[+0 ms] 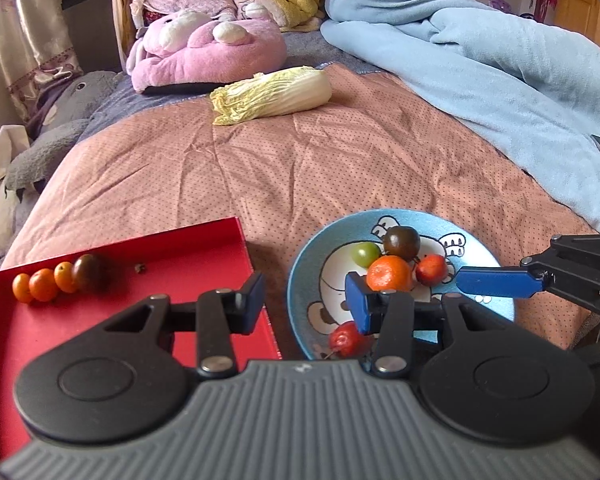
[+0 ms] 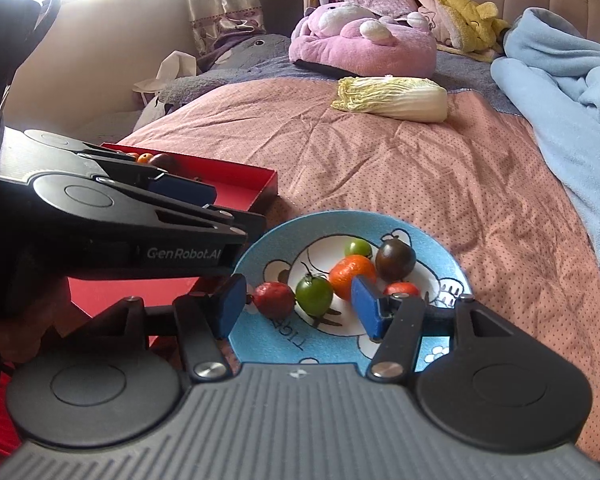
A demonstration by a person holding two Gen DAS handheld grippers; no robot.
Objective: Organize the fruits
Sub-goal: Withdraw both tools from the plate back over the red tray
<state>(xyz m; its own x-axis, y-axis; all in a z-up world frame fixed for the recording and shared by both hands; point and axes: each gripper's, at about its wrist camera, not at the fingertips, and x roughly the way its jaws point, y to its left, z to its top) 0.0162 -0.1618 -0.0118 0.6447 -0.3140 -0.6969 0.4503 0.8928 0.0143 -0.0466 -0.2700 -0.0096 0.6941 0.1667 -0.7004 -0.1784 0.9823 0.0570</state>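
Both wide, empty: right gripper (image 2: 300, 308) fingers flank red fruit (image 2: 274, 300) and green tomato (image 2: 314, 294) (on plate (image 2: 452, 276)); left gripper (image 1: 306, 300) beside it.

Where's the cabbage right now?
The cabbage lies on the pink quilt at the far end of the bed, just in front of the pink plush and left of the blue blanket.
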